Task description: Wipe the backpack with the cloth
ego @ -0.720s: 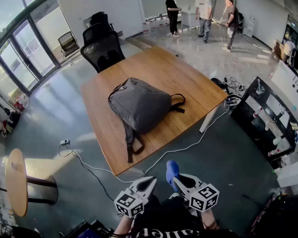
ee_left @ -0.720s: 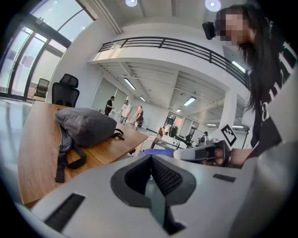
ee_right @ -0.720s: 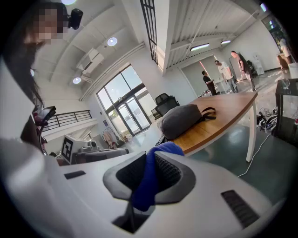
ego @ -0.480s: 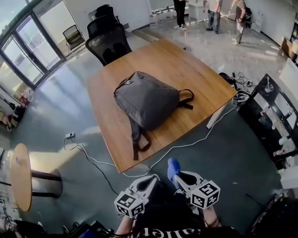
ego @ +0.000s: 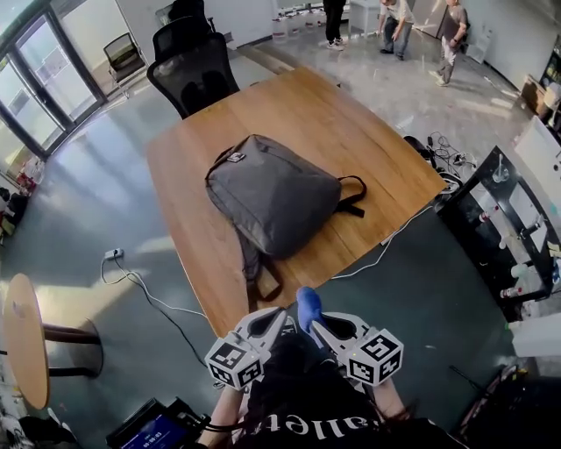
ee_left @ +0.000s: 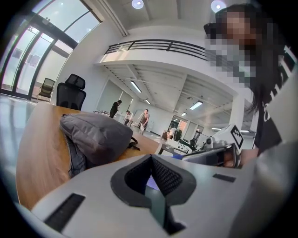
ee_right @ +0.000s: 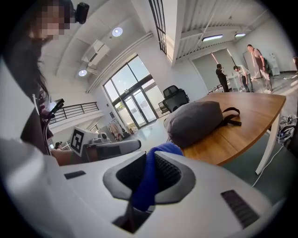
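Note:
A grey backpack [ego: 273, 193] lies flat on the wooden table [ego: 351, 131], its straps hanging toward the near edge. It also shows in the left gripper view as the backpack [ee_left: 95, 132] and in the right gripper view as the backpack [ee_right: 198, 121]. My right gripper [ego: 314, 317] is shut on a blue cloth [ego: 307, 307], seen pinched between the jaws as the cloth [ee_right: 151, 176]. My left gripper [ego: 273, 323] is shut with nothing in it, its jaws [ee_left: 151, 179] closed together. Both grippers are held close to my body, short of the table's near corner.
Black office chairs [ego: 191, 70] stand at the table's far side. A white cable [ego: 140, 289] runs over the floor at left, by a small round table [ego: 22, 351]. A dark bench with bottles [ego: 508, 228] stands at right. Several people [ego: 394, 22] stand far behind.
The view has moved closer to the table; the backpack now sits nearer and both grippers lie just below the table's near corner. Both grippers stay shut as before.

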The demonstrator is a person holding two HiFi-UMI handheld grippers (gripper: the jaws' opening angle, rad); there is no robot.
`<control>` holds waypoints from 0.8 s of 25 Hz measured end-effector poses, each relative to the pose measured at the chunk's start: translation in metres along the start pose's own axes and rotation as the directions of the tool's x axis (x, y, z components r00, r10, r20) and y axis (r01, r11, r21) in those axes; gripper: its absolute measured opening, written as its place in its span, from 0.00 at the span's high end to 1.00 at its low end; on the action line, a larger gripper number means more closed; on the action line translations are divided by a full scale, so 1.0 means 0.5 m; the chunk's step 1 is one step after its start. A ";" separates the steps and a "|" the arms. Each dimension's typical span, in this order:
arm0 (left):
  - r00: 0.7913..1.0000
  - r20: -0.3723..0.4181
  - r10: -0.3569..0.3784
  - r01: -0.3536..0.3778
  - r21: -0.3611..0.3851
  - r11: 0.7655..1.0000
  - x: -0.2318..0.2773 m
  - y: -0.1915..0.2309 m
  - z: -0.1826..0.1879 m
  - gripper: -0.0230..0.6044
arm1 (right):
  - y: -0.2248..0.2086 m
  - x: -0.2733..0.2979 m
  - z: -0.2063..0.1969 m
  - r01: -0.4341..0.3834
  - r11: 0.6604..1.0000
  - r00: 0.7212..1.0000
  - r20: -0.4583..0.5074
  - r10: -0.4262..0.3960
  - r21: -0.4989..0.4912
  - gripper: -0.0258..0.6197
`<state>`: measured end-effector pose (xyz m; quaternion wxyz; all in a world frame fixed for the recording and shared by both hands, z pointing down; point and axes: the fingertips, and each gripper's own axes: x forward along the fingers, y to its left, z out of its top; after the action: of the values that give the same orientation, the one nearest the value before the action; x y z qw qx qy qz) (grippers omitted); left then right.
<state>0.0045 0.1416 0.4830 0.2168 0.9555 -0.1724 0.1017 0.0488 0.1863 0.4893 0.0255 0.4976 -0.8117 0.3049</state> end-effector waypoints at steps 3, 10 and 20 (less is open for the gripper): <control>1.000 0.013 -0.012 0.012 -0.001 1.000 0.017 0.053 0.038 0.96 | -0.014 0.051 0.037 0.000 1.000 1.000 0.014 -0.001 0.018 0.86; 1.000 0.028 -0.006 0.007 -0.036 0.999 0.023 0.184 0.076 0.96 | 0.002 0.173 0.080 -0.081 0.996 0.995 -0.068 0.079 -0.024 0.86; 0.998 0.037 0.049 -0.045 -0.081 0.996 0.037 0.267 0.094 0.96 | -0.041 0.258 0.052 -0.134 0.986 0.954 -0.281 0.100 -0.104 0.86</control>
<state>-0.0230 0.0021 0.4972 0.2491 0.9435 -0.2030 0.0811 0.0075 0.0642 0.5224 0.1503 0.3991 -0.8453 0.3218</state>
